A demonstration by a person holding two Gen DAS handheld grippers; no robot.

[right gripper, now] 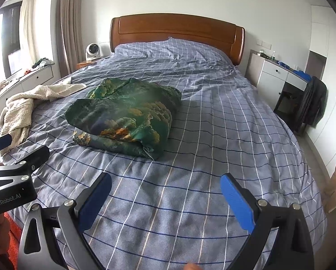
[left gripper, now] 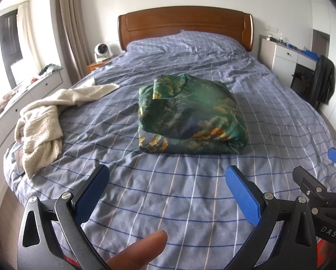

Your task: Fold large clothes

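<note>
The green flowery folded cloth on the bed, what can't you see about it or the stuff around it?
- Green flowery folded cloth: its underside and inner layers are hidden by its own folds in both views.
- Cream fluffy towel: its near end hangs over the blue checked bed edge.
- Small items on the white dresser: too small to identify.

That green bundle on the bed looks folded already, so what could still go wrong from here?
The green bundle is puffy with loose layers, so it may spring open if nudged. The cream robe lies crumpled near the bed's left edge and might slide off when pulled. Both the left gripper and right gripper are open and empty.
</note>
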